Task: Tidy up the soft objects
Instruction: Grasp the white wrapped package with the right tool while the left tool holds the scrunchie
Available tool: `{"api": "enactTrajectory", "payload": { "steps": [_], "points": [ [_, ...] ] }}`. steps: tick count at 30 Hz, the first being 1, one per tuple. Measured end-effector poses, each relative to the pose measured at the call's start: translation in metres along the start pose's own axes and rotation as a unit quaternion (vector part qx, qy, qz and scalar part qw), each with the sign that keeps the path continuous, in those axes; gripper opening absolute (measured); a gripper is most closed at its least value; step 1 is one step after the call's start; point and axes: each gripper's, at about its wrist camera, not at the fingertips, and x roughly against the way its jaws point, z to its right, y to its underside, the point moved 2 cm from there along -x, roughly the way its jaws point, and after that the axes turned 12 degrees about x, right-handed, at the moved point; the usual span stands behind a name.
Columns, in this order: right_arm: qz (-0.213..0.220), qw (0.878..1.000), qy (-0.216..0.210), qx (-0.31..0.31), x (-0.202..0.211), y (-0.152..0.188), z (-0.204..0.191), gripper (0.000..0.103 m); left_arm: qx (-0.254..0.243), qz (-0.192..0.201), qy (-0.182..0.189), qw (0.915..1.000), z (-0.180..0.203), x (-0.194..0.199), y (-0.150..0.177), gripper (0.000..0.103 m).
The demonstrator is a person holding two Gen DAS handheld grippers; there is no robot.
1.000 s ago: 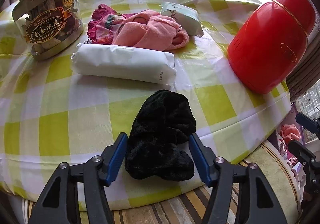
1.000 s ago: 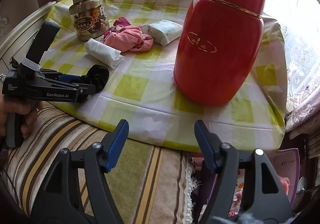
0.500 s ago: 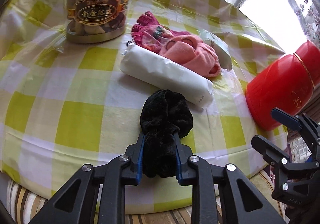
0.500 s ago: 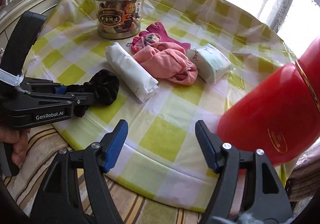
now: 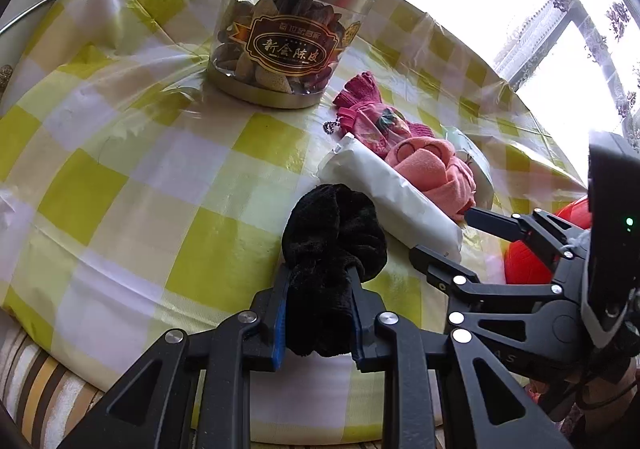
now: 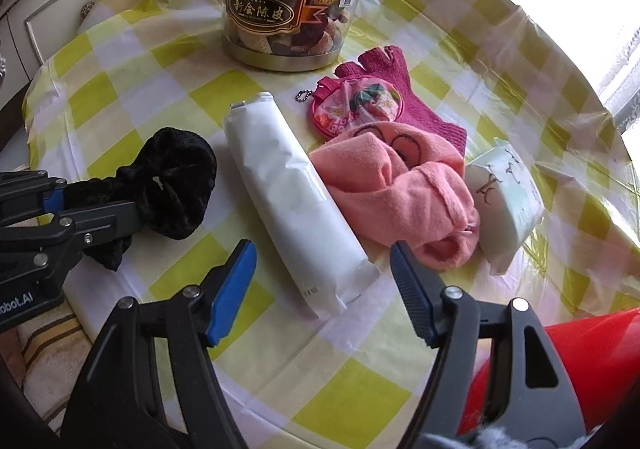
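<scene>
A black plush cloth point(image 5: 332, 225) lies near the table's front edge, and my left gripper point(image 5: 318, 289) is shut on its near end. The right wrist view shows the same cloth point(image 6: 176, 181) held by the left gripper point(image 6: 92, 205) at the left. My right gripper point(image 6: 322, 253) stands open just above the near end of a white soft pack point(image 6: 292, 209), touching nothing. A pink towel point(image 6: 400, 185) is bunched to the right of the pack. Behind the towel lie a magenta glove point(image 6: 396, 89) and a pink coin pouch point(image 6: 356, 109).
A clear jar with a metal lid point(image 6: 292, 1) stands at the back of the checked tablecloth point(image 6: 132, 97). A pale tissue pack point(image 6: 508, 193) lies right of the towel. A big red container point(image 6: 580, 361) stands at the near right. A striped cushion point(image 5: 48, 389) lies below the table edge.
My left gripper closed on the black cloth and has rolled with it. My right gripper swung left from the red container to above the white pack's near end.
</scene>
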Motion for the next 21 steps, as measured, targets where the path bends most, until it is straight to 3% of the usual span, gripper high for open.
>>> {"api": "enactTrajectory", "payload": {
  "steps": [4,8,14,21],
  "points": [
    [-0.008,0.999,-0.041,-0.008,-0.012,-0.005,-0.005,0.054,0.009,0.004,0.005,0.9999,-0.005,0.002,-0.001,0.025],
    [-0.004,0.999,-0.044,-0.013,-0.014,-0.011,-0.012,0.045,0.020,0.013,0.008,0.9997,-0.009,0.005,-0.003,0.025],
    [0.015,0.999,-0.023,-0.023,0.003,-0.005,-0.035,0.042,0.032,0.017,0.010,0.9993,-0.016,0.003,-0.005,0.025],
    [0.040,0.998,-0.003,-0.047,0.055,0.030,-0.045,0.042,0.030,0.022,0.014,0.9992,-0.015,0.004,-0.004,0.025]
  ]
}}
